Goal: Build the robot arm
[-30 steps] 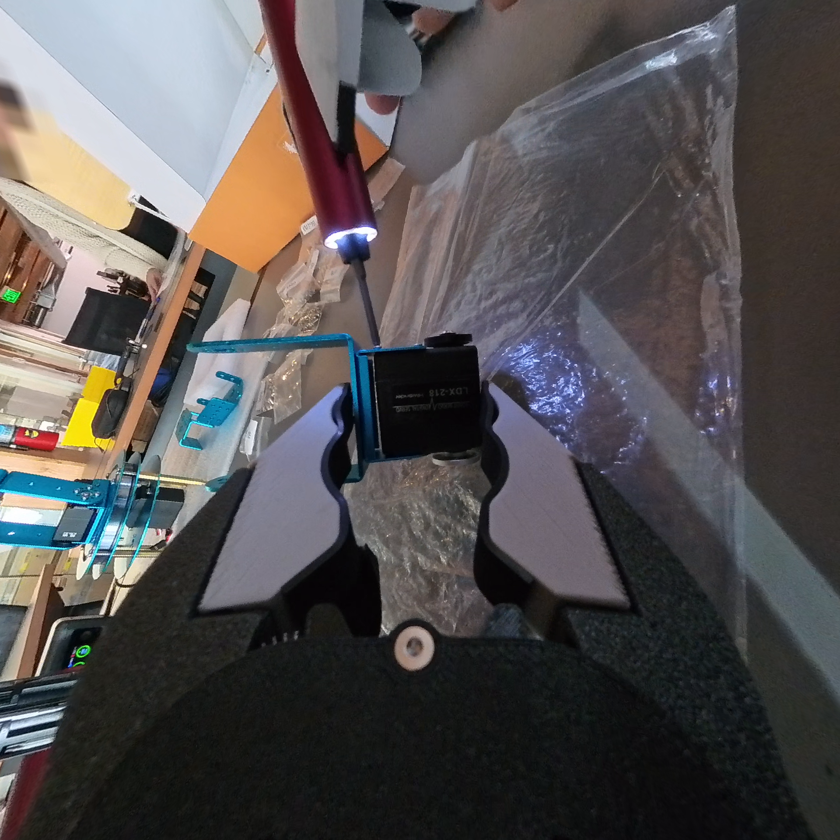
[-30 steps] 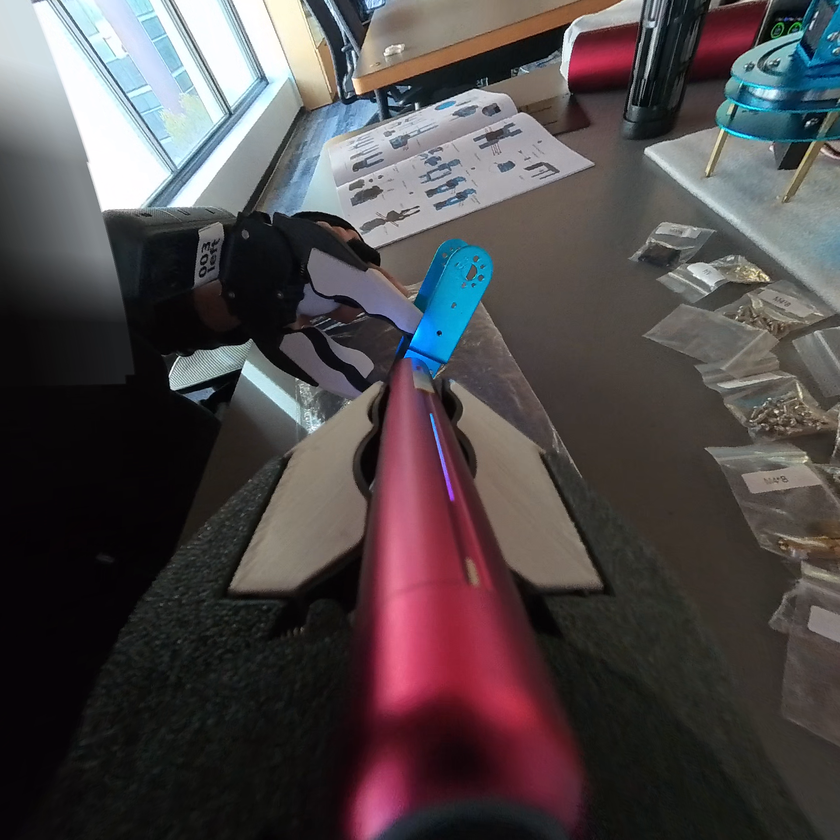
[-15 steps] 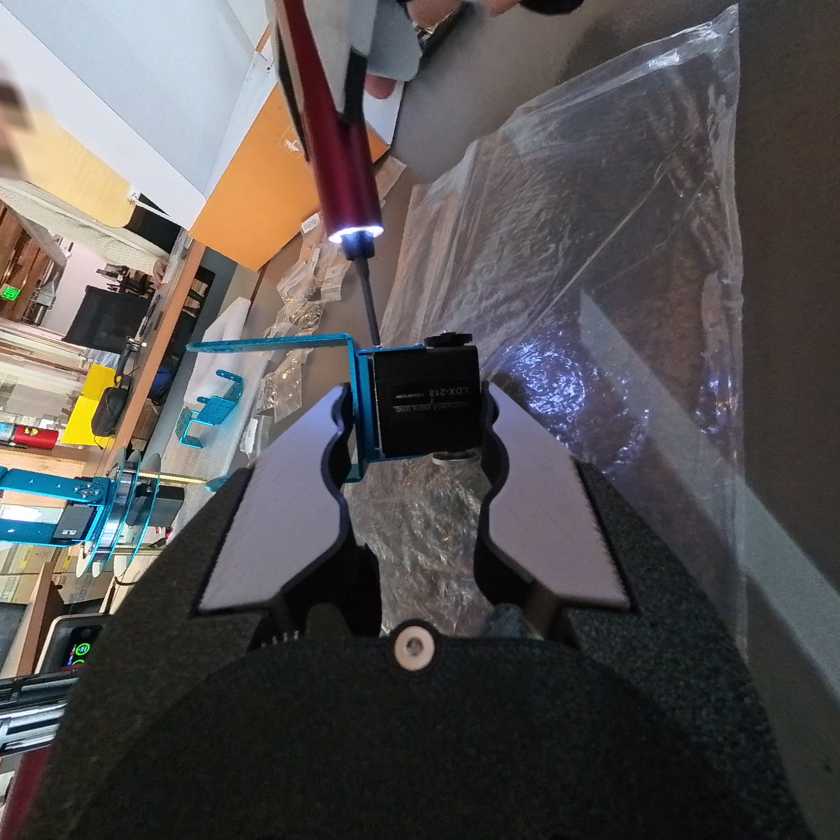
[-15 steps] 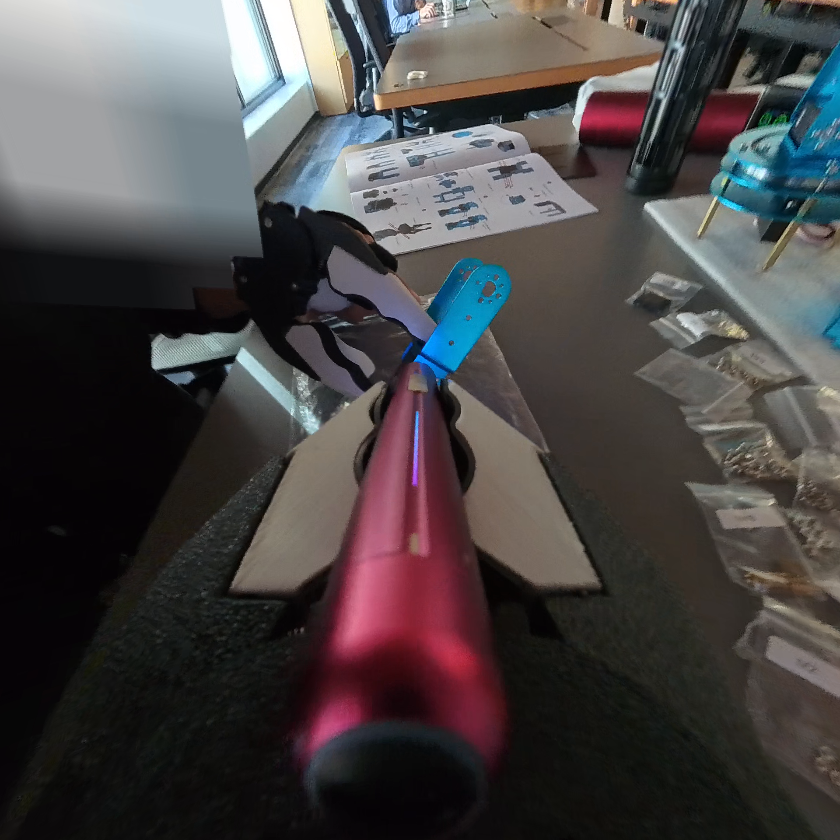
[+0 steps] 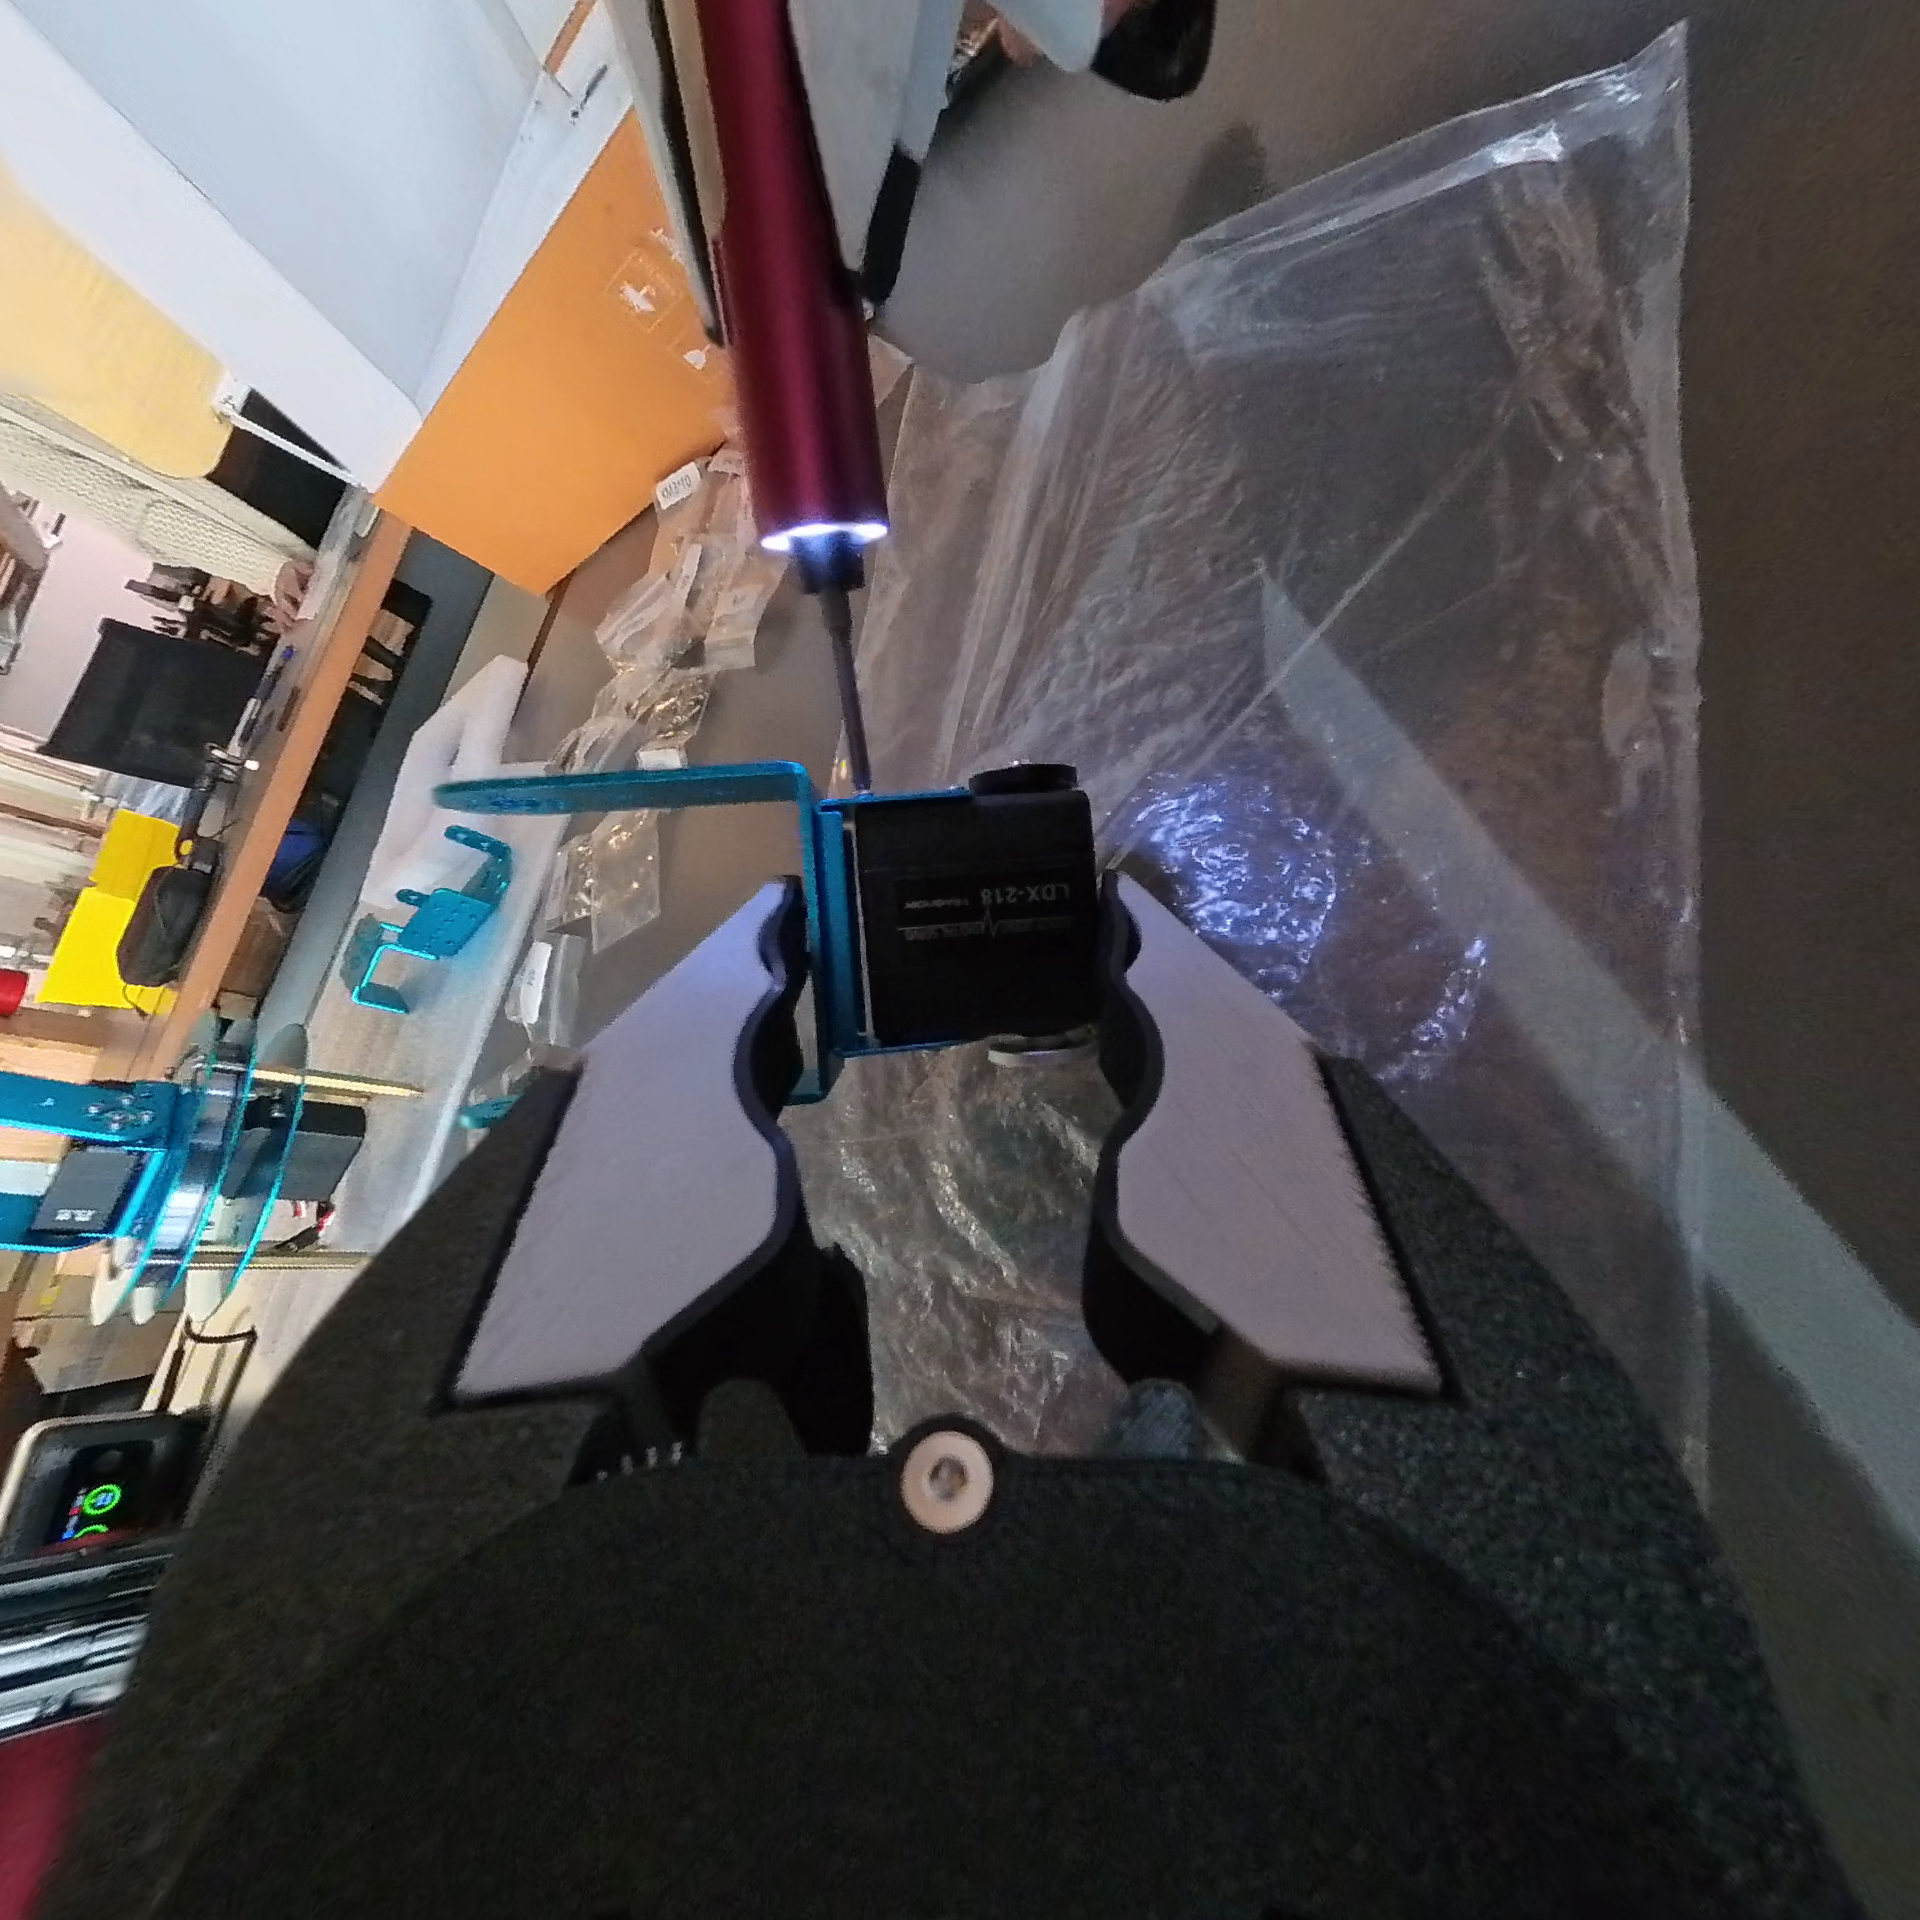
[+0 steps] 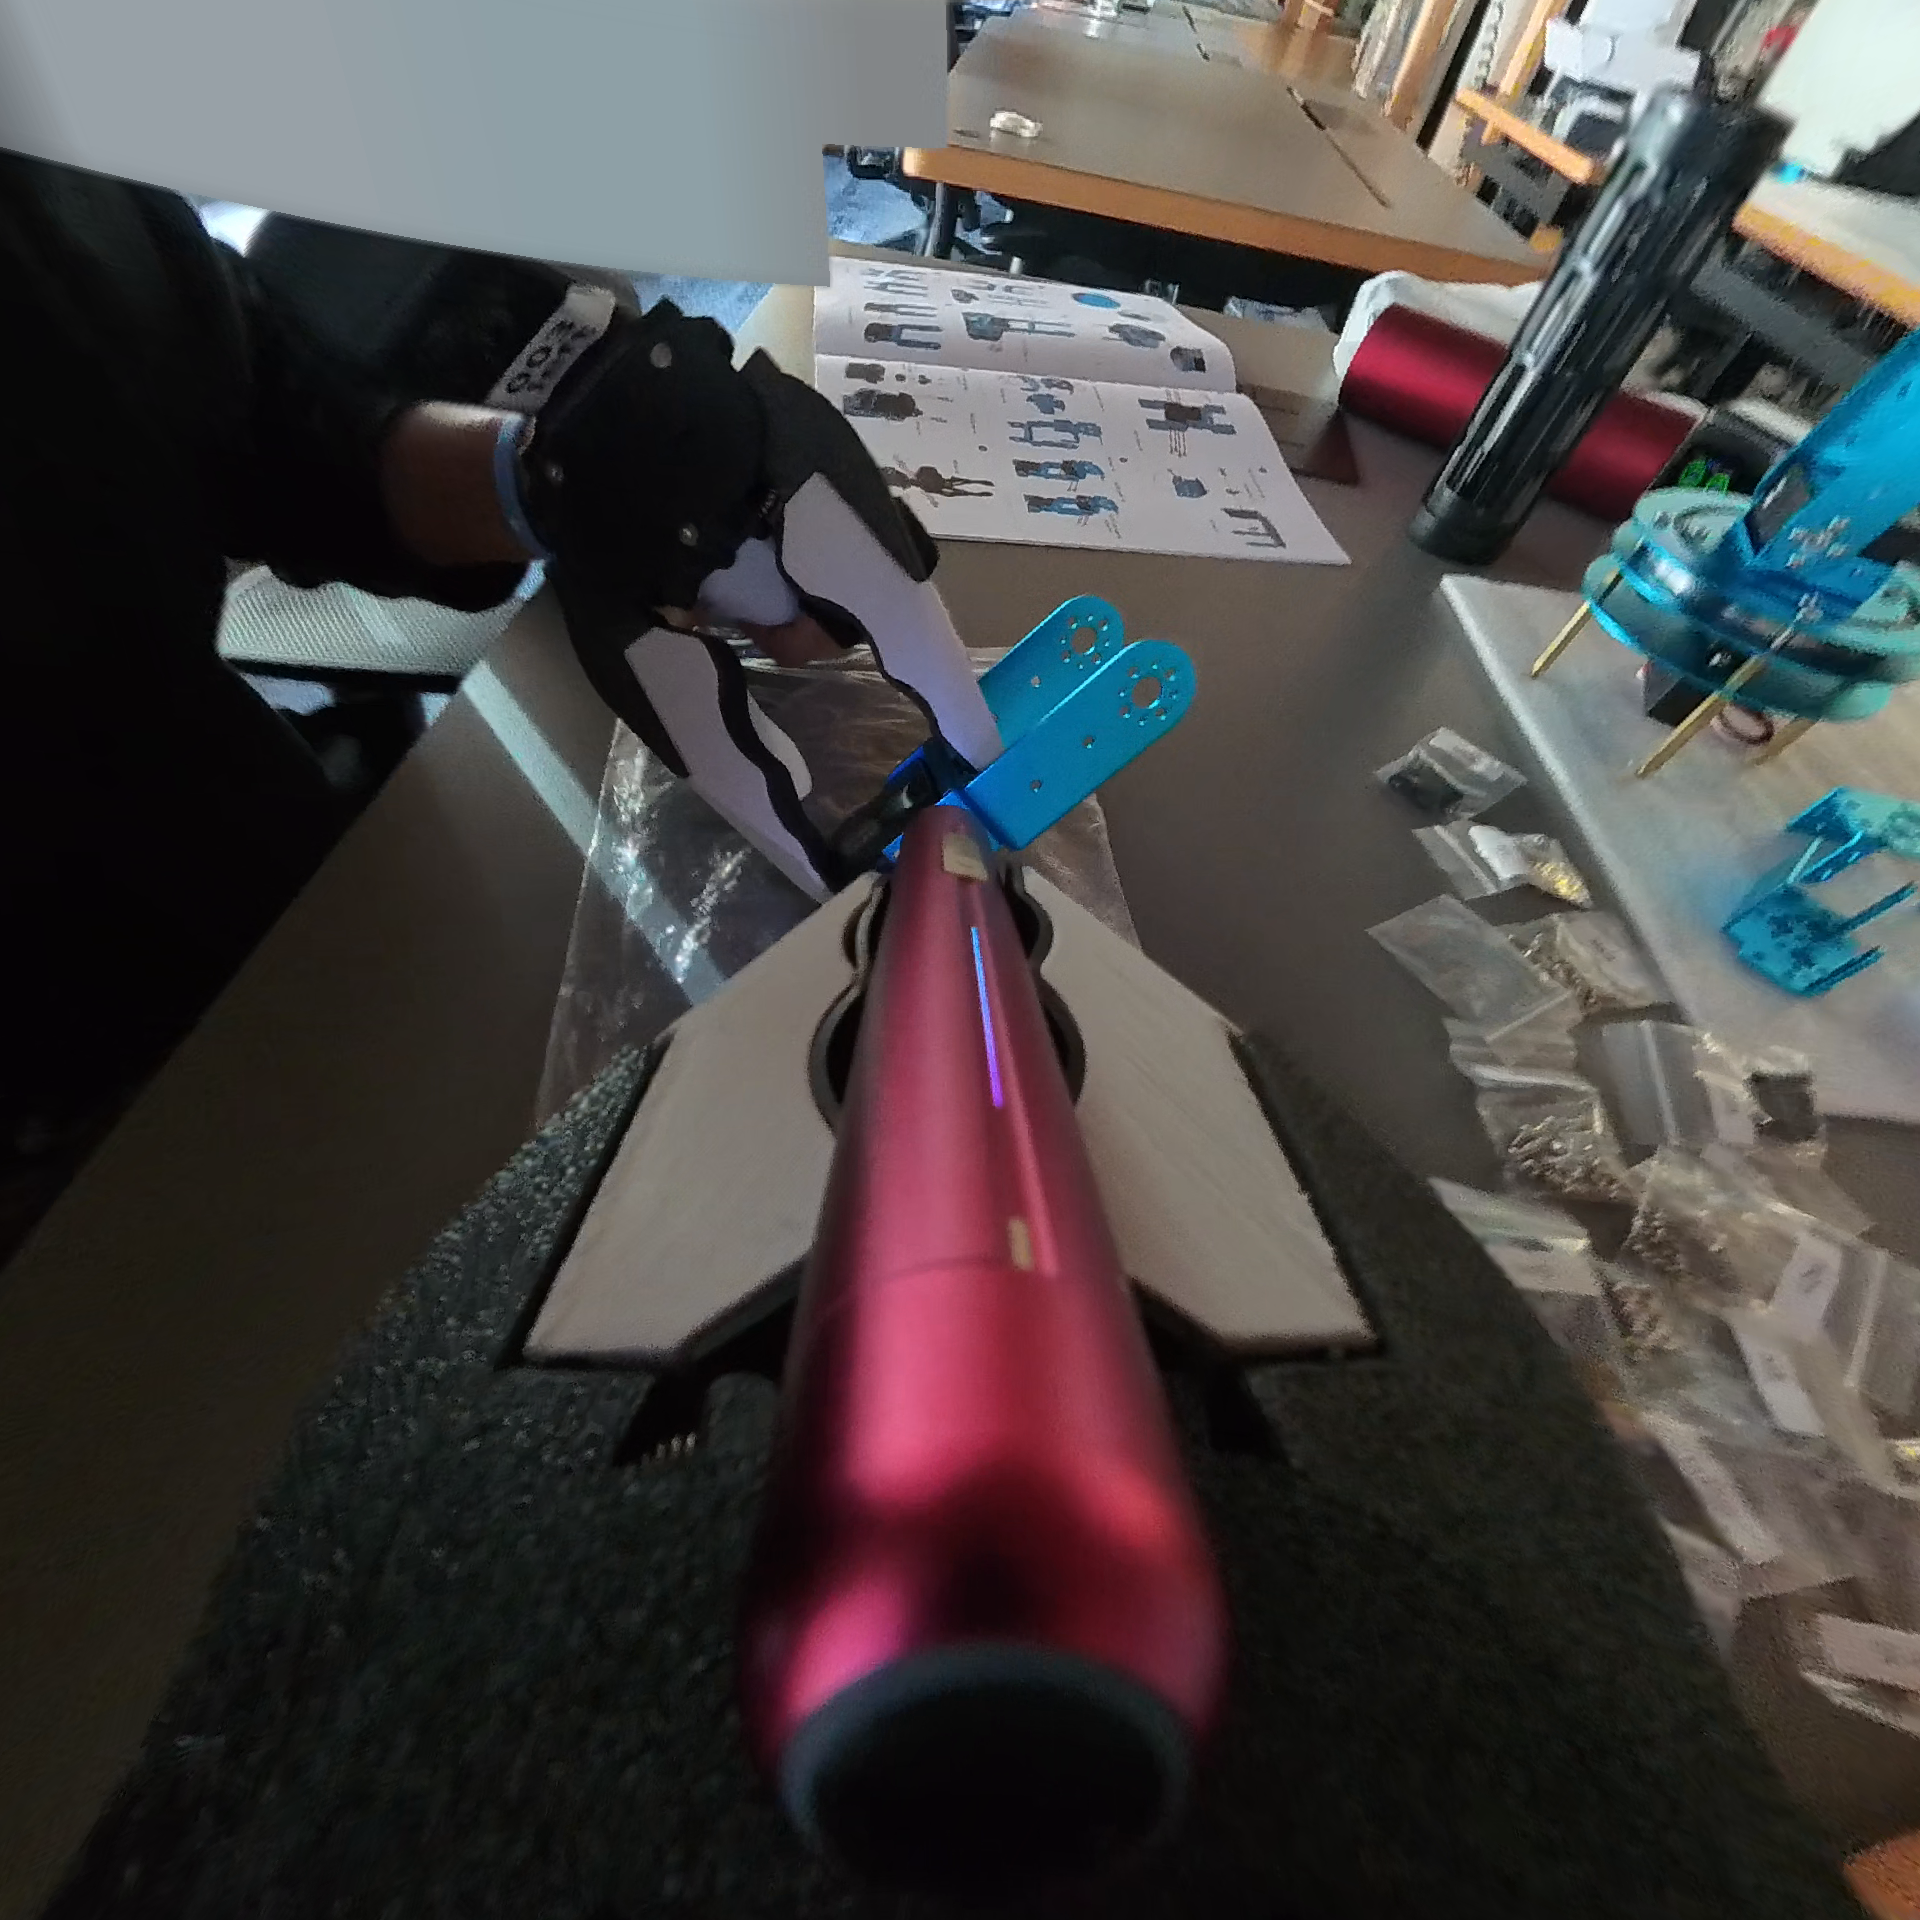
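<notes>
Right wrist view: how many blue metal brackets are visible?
3. One bracket is fixed beside the servo in the left claw; a second bracket lies loose on the white sheet; a third bracket stands on the round base. More may be hidden.

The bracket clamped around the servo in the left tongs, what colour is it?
Bright metallic blue bracket against the black servo; it shows best in the right wrist view.

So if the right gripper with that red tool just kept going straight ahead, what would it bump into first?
Most likely the blue metal bracket. The right gripper is shut on the red electric screwdriver, whose tip already sits at the bracket beside the black servo held by the left gripper. Exact contact is hard to see.
</notes>
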Available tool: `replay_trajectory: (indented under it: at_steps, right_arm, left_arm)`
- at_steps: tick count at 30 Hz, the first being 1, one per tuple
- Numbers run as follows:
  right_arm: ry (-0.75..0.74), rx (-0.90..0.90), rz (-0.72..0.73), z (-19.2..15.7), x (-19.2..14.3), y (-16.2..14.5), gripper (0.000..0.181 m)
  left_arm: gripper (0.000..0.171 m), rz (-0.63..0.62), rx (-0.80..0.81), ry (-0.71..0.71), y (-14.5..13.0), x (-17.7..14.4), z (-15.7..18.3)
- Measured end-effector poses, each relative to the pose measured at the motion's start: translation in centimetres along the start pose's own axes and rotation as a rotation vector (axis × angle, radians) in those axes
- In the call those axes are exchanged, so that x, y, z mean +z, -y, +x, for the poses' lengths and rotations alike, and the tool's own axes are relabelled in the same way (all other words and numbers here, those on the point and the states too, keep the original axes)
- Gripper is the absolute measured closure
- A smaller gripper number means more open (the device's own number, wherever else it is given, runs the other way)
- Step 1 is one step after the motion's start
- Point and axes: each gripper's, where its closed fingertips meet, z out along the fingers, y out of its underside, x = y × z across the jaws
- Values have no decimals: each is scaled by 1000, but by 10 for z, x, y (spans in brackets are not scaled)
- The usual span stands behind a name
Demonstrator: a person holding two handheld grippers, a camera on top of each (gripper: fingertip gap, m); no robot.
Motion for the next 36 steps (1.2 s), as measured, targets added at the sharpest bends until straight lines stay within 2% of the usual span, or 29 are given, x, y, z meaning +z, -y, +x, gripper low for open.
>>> replay_trajectory:
  at_steps: [5,8,11,16,22,29,32,36]
  right_arm:
    - [59,267,45,9,2,-5,159]
    - [104,367,66,9,4,-2,161]
    - [155,379,99,1,4,11,160]
    - [207,306,85,-22,11,20,161]
    - [220,223,-8,-39,28,0,159]
    - [184,219,-50,-35,31,-11,160]
    - [181,233,-65,-34,32,-14,160]
    - [192,267,-61,-33,33,-15,160]
  left_arm:
    - [116,-22,-24,4,-2,0,-2]
    - [117,-66,4,53,-3,-3,-4]
    - [117,-52,-109,-27,7,-16,5]
    - [117,-32,-261,-270,14,-47,18]
    - [117,-146,-236,-487,-8,-53,47]
    - [115,-147,-336,-551,-11,-46,52]
    - [114,-109,-377,-558,-10,-43,52]
    - [114,-103,-370,-558,-11,-44,52]
